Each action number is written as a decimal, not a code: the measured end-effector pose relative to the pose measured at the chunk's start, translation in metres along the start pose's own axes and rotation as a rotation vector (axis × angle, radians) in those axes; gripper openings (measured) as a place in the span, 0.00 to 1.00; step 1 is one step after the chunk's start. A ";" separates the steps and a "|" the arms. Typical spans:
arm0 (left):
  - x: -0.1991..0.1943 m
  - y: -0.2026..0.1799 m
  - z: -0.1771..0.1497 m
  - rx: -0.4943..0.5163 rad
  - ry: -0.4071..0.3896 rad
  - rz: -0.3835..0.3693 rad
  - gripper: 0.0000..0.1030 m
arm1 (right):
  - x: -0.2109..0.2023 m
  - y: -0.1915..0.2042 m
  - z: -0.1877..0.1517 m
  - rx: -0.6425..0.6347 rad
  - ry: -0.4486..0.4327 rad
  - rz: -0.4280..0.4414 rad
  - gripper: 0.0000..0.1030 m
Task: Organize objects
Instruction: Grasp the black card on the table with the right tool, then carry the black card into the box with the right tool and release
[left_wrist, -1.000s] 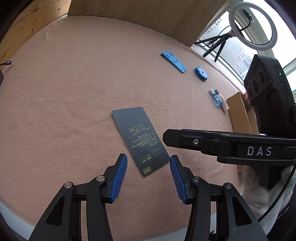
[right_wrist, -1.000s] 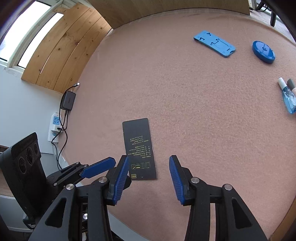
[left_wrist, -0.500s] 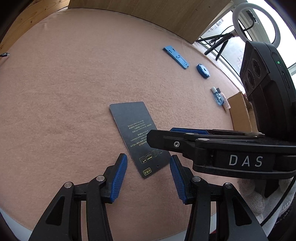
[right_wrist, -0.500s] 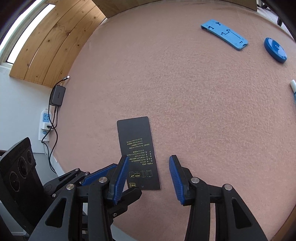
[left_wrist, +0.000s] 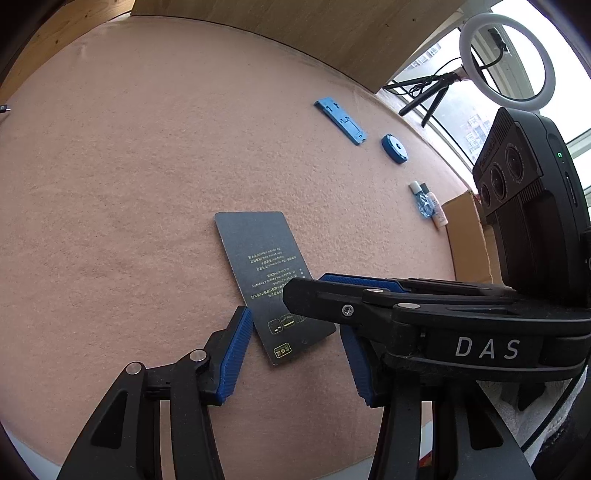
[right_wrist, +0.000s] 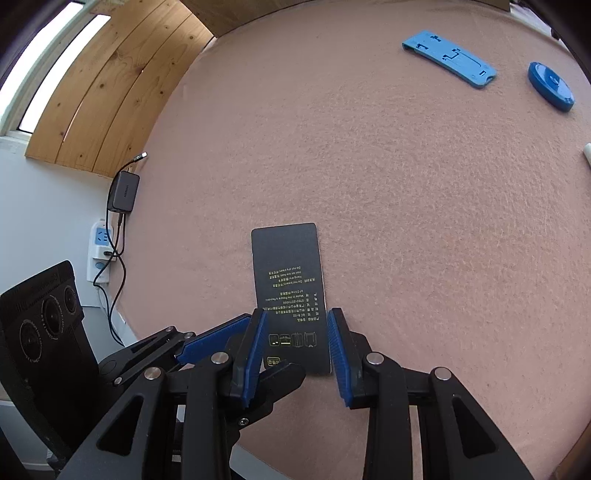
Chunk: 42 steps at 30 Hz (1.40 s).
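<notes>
A black card with gold print (left_wrist: 264, 266) (right_wrist: 290, 280) lies flat on the pink felt tabletop (left_wrist: 147, 184). My right gripper (right_wrist: 296, 332) points down over the card's near end. Its jaws are closing, with the card between the blue pads, which stand right at the long edges. My left gripper (left_wrist: 295, 358) is open and straddles the card's near corner without touching it. In the left wrist view the right gripper's black arm (left_wrist: 443, 321) crosses in front and hides part of the card. One of the left gripper's fingers (right_wrist: 210, 339) shows at the lower left of the right wrist view.
A blue phone stand (right_wrist: 448, 59), a blue disc (right_wrist: 550, 85) and small bottles (left_wrist: 426, 205) lie far off to the right. A cardboard box (left_wrist: 467, 236) stands at the right edge. A charger (right_wrist: 123, 192) and power strip (right_wrist: 99, 251) hang past the left edge.
The right gripper has moved in from the right over the card's near end and its jaws have narrowed around it. The left gripper has stayed open in about the same place.
</notes>
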<state>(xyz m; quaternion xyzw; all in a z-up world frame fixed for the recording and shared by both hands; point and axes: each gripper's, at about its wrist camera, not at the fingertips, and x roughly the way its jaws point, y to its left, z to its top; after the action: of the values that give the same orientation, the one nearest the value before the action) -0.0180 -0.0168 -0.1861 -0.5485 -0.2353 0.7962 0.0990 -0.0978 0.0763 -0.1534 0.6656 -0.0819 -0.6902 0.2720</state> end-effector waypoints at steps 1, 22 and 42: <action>-0.001 -0.002 0.001 0.004 -0.003 -0.001 0.51 | -0.002 0.000 0.000 0.000 -0.004 0.002 0.30; 0.002 -0.125 0.032 0.206 -0.033 -0.121 0.51 | -0.111 -0.056 -0.020 0.110 -0.236 0.033 0.30; 0.094 -0.315 0.046 0.458 0.060 -0.271 0.51 | -0.238 -0.194 -0.063 0.325 -0.462 -0.082 0.30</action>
<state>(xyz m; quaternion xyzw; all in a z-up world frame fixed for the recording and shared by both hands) -0.1279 0.2841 -0.0986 -0.4986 -0.1172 0.7917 0.3330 -0.0966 0.3699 -0.0437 0.5281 -0.2241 -0.8119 0.1076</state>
